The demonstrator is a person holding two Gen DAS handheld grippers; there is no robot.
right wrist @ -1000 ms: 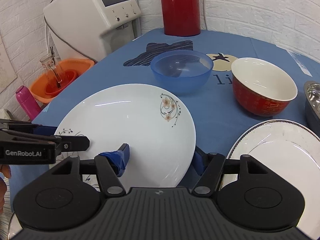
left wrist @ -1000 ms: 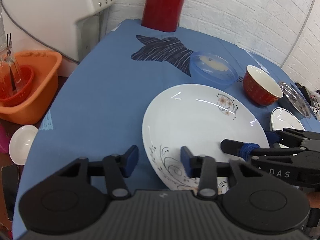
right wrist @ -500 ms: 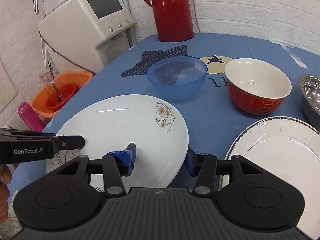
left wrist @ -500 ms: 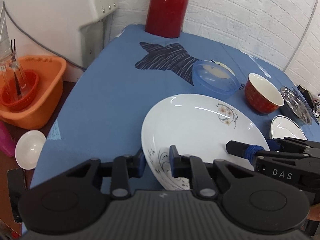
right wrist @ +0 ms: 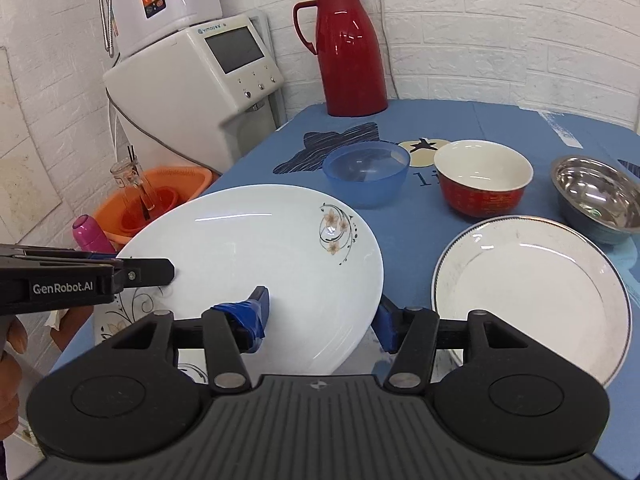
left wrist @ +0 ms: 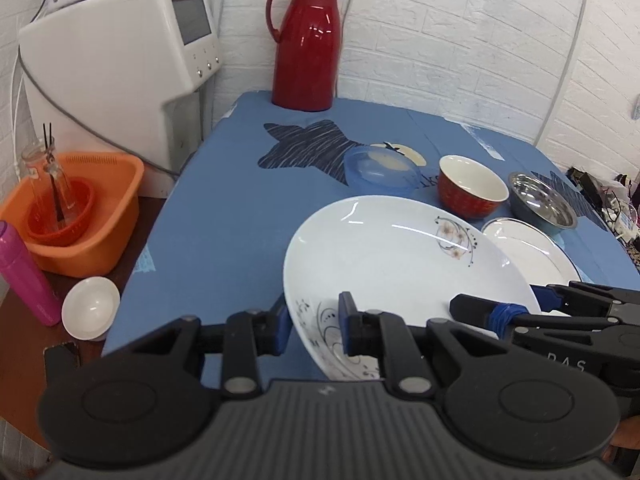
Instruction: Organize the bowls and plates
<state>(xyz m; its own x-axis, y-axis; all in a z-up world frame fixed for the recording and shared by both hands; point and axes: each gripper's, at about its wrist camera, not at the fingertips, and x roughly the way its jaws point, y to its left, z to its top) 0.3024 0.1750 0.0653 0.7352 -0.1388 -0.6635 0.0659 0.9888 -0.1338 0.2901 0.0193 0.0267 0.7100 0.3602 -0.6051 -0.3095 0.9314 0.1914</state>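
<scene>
A large white floral plate (left wrist: pixel 400 264) (right wrist: pixel 260 252) hangs tilted above the blue table (left wrist: pixel 240 220). My left gripper (left wrist: pixel 313 320) is shut on its near-left rim and shows in the right wrist view as a black arm (right wrist: pixel 160 270). On the opposite rim my right gripper (right wrist: pixel 322 318) is clamped, one finger on top of the plate and one under it; in the left wrist view it enters from the right (left wrist: pixel 520 308). A silver-rimmed white plate (right wrist: pixel 532 292) lies flat just right of the held plate. Behind stand a blue bowl (right wrist: pixel 366 174), a red bowl (right wrist: pixel 482 178) and a steel bowl (right wrist: pixel 596 196).
A red thermos (right wrist: pixel 348 52) stands at the table's back edge by the brick wall. A white appliance (left wrist: pixel 120 80) is at the left. Below the table's left edge are an orange basin (left wrist: pixel 80 216), a pink bottle (left wrist: pixel 24 272) and a small white bowl (left wrist: pixel 90 306).
My left gripper closed onto the plate's rim and my right gripper narrowed around the other side. Both have risen, and the plate came up off the table with them.
</scene>
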